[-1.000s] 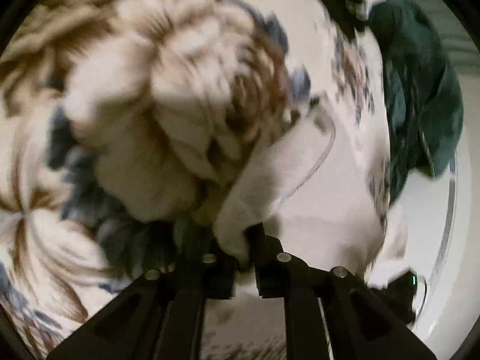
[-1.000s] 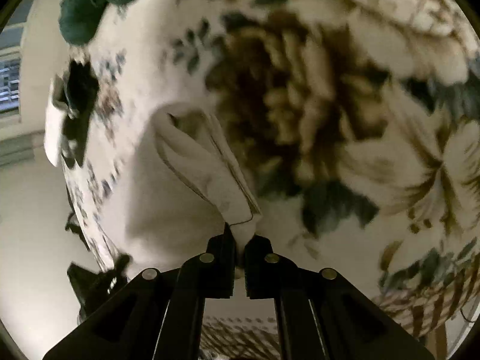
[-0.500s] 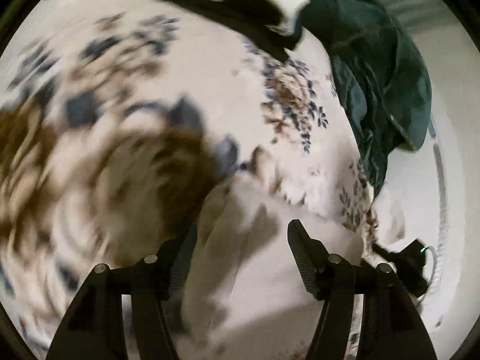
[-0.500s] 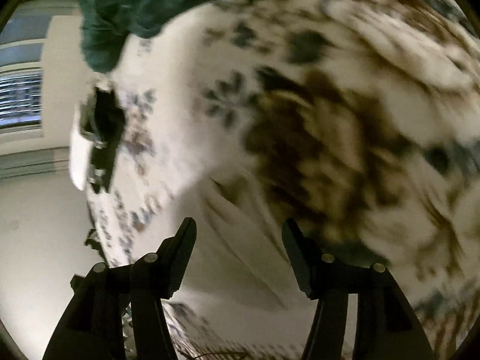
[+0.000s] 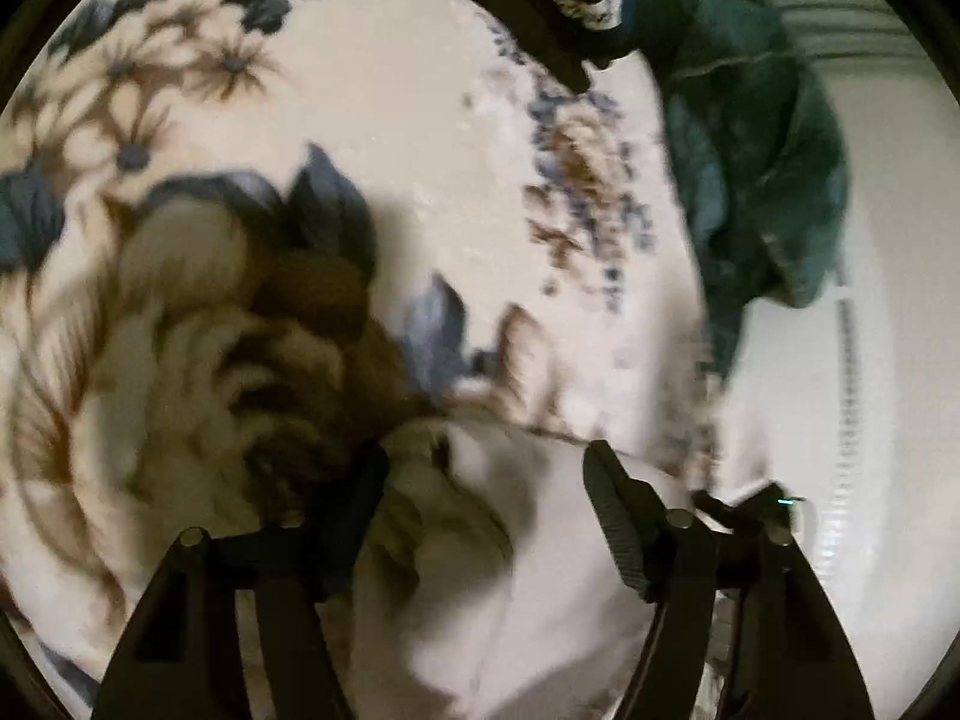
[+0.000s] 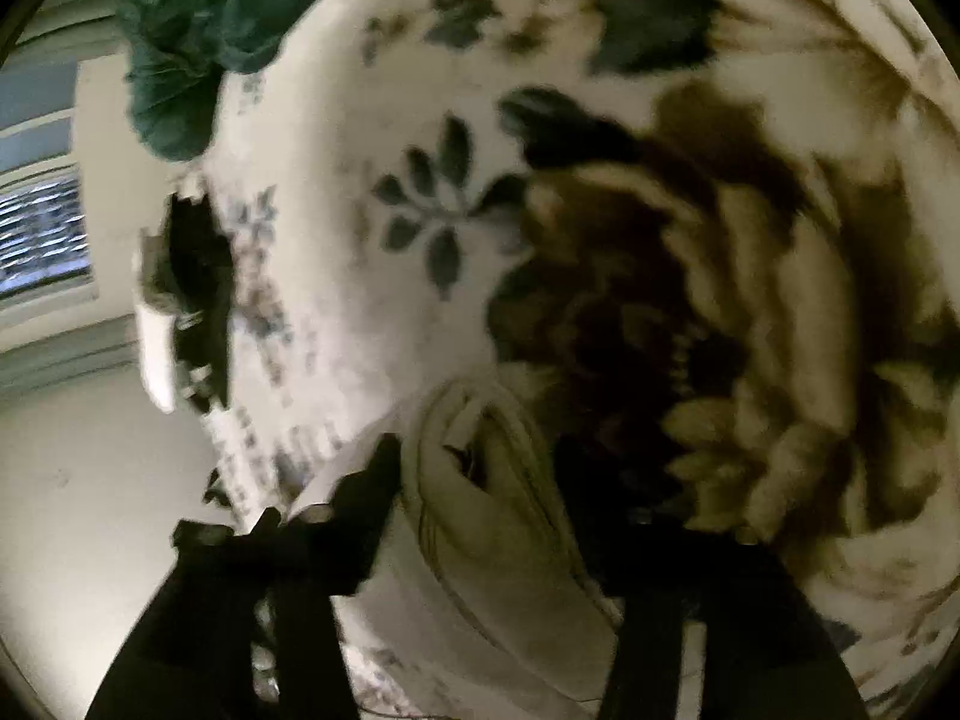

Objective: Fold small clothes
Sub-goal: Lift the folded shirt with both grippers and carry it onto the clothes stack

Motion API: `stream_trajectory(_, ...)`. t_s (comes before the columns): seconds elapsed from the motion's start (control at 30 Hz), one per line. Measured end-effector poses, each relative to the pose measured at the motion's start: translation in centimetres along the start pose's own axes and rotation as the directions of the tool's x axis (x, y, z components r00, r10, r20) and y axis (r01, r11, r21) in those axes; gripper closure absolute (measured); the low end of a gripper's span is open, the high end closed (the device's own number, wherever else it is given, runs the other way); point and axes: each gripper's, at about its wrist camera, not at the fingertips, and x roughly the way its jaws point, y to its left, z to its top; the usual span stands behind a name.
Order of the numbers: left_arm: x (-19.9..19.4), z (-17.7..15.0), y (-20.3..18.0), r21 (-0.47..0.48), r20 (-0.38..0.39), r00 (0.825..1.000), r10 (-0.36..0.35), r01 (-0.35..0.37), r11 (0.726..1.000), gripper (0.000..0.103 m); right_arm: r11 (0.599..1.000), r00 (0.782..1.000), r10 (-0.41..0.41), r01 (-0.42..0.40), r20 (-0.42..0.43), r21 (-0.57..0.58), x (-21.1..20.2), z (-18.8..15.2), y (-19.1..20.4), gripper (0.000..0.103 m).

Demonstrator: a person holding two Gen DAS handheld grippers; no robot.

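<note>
Lying at bottom centre of both views, the white garment (image 5: 480, 570) (image 6: 498, 540) runs lengthwise up-frame between the spread fingers of the left gripper (image 5: 480, 480) and right gripper (image 6: 480, 468), neither pinching it. Floral blanket (image 5: 420, 150) lies bare above; a green cloth (image 5: 756, 150) sits upper right.

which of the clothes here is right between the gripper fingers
The pale cream garment, lying on the floral blanket between the open fingers of both grippers. The dark green garment sits far off at the blanket's edge.
</note>
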Motion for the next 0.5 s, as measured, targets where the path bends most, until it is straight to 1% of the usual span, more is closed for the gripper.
stream_trajectory(0.03, -0.1, -0.6, 0.6, -0.014, -0.004, 0.999, -0.038, 0.038, 0.999, 0.031, 0.999, 0.999, 0.038, -0.038, -0.013, -0.017, -0.2, -0.1, -0.3, 0.036)
stream_trajectory(0.07, 0.0, -1.0, 1.1, -0.029, -0.01, 0.998, -0.059, 0.059, 0.998, 0.031, 0.997, 0.997, 0.069, -0.07, -0.036, -0.018, -0.1, -0.2, -0.6, 0.03)
stream_trajectory(0.13, 1.3, -1.6, 2.0, -0.06, -0.045, 0.993, -0.105, 0.102, 0.993, 0.031, 0.993, 0.987, 0.115, -0.115, -0.109, 0.003, 1.1, -0.2, -2.0, 0.028)
stream_trajectory(0.2, 2.3, -1.6, 1.6, -0.062, -0.055, 0.991, -0.12, 0.116, 0.991, 0.031, 0.988, 0.974, 0.157, -0.156, -0.161, 0.017, 2.3, -0.4, -2.9, 0.028)
stream_trajectory(0.23, 2.2, -1.6, 1.3, -0.055, -0.048, 0.991, -0.121, 0.118, 0.991, 0.032, 0.984, 0.967, 0.179, -0.178, -0.181, 0.02, 2.9, -0.4, -3.1, 0.028)
stream_trajectory(0.27, 2.0, -1.6, 1.0, -0.045, -0.035, 0.992, -0.12, 0.119, 0.992, 0.033, 0.979, 0.955, 0.204, -0.2, -0.216, 0.038, 3.3, -0.4, -3.0, 0.028)
stream_trajectory(0.3, 1.8, -1.6, 0.7, -0.034, -0.017, 0.993, -0.117, 0.116, 0.993, 0.034, 0.976, 0.951, 0.216, -0.215, -0.22, 0.029, 3.5, -0.4, -2.7, 0.028)
stream_trajectory(0.33, 1.5, -1.7, 0.4, -0.028, 0.01, 0.993, -0.119, 0.12, 0.992, 0.052, 0.974, 0.947, 0.223, -0.225, -0.231, 0.016, 3.9, -0.6, -2.3, 0.028)
stream_trajectory(0.37, 1.5, -1.5, 0.3, -0.029, 0.023, 0.994, -0.108, 0.109, 0.994, 0.079, 0.976, 0.948, 0.212, -0.218, -0.236, 0.0, 4.3, -0.8, -1.8, 0.036)
stream_trajectory(0.4, 1.3, -1.5, 0.4, -0.036, 0.033, 0.995, -0.099, 0.1, 0.994, 0.081, 0.975, 0.947, 0.21, -0.22, -0.243, -0.013, 4.7, -1.0, -1.3, 0.064)
stream_trajectory(0.43, 0.9, -1.5, 0.7, -0.05, 0.049, 0.993, -0.107, 0.109, 0.993, 0.082, 0.976, 0.946, 0.209, -0.218, -0.248, -0.009, 5.1, -1.2, -1.1, 0.077)
stream_trajectory(0.5, 0.5, -1.5, 0.6, -0.06, 0.062, 0.994, -0.094, 0.098, 0.993, 0.083, 0.978, 0.952, 0.205, -0.21, -0.226, 0.002, 5.3, -1.5, -0.7, 0.081)
